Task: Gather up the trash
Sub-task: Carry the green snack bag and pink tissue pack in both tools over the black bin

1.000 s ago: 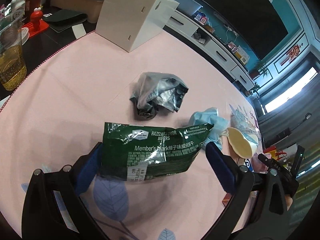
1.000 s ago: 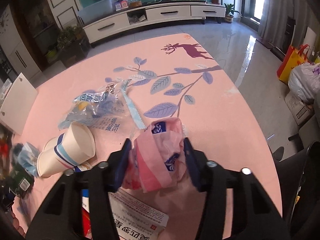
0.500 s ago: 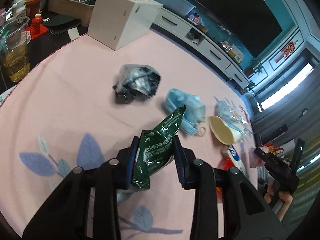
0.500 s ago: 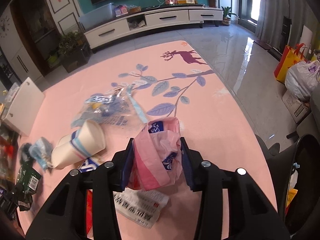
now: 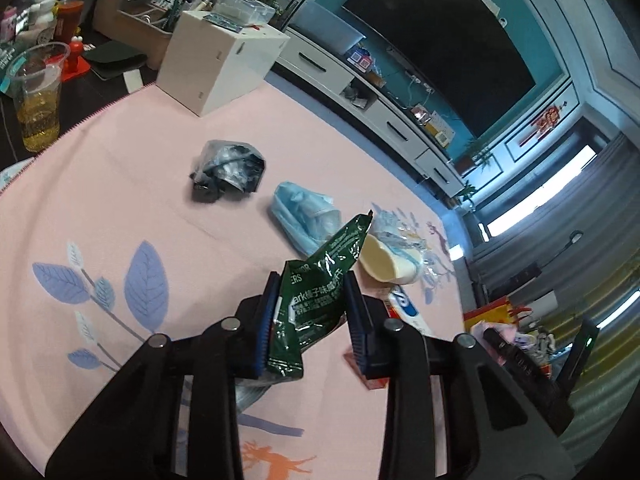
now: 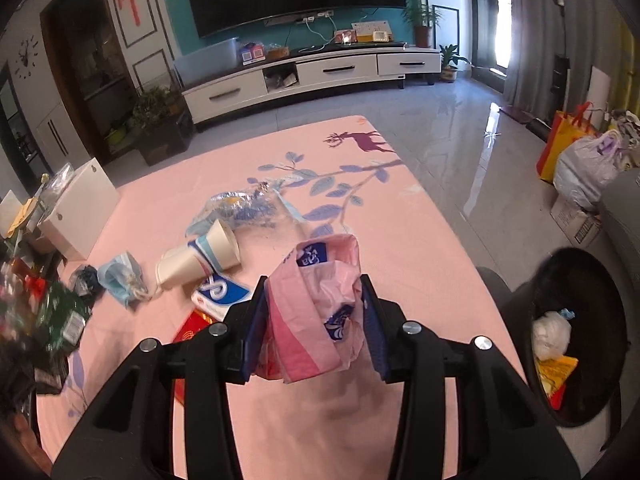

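My left gripper (image 5: 310, 312) is shut on a crumpled green snack bag (image 5: 320, 288), held above the pink tablecloth (image 5: 120, 184). A pink tissue pack wrapper (image 6: 316, 312) is clamped in my right gripper (image 6: 314, 320), also lifted off the cloth. Still lying on the table are a dark crumpled bag (image 5: 228, 168), a blue face mask (image 5: 304, 216), a paper cup (image 6: 200, 256), clear plastic wrap (image 6: 244, 208) and a blue-and-white wrapper (image 6: 218, 294). A black trash bin (image 6: 576, 336) with rubbish inside stands beside the table at the right.
A white box (image 5: 220, 64) sits at the table's far corner, with a plastic cup of yellow drink (image 5: 38, 96) and desk clutter beyond it. A red packet (image 6: 192, 330) lies near my right gripper. Bags (image 6: 584, 164) stand on the shiny floor.
My left gripper closed on the green snack bag and lifted it off the cloth. My right gripper rose and drew back with the pink wrapper, bringing the trash bin into view.
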Available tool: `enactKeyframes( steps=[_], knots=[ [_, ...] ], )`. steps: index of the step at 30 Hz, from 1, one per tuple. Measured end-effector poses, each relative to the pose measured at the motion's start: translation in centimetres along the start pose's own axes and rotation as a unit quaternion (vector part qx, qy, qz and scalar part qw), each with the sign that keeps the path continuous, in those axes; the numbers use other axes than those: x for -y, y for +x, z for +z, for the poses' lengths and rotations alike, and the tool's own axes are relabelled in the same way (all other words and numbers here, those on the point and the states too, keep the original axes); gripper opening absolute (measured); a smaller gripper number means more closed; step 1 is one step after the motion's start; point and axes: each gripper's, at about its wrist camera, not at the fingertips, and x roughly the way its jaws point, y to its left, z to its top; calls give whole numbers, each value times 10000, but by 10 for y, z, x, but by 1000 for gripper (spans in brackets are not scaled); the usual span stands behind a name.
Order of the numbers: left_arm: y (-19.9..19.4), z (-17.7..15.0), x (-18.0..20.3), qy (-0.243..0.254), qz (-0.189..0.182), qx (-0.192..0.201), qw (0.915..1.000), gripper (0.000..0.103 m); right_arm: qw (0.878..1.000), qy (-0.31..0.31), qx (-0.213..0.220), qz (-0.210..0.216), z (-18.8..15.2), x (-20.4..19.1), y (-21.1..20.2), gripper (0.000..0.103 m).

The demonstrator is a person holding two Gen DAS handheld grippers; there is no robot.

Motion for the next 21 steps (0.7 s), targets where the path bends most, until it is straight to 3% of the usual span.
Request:
enactKeyframes(
  steps=[5, 9, 15, 21],
  knots=[
    [-8, -10, 27, 393, -117, 100, 9991, 32, 9998, 174, -4, -107, -14, 19, -16, 44],
    [-6, -19, 42, 541, -306, 2, 9981, 32, 9995, 248, 102, -141, -20, 30, -30, 44],
    [11, -38, 64, 892, -252, -251, 9954, 32, 9973, 358, 375, -529, -28, 53, -44, 44],
    [11, -60, 90, 1298, -342, -327, 9904, 32, 9954, 602, 550, -504, -27, 78, -62, 44]
  ],
)
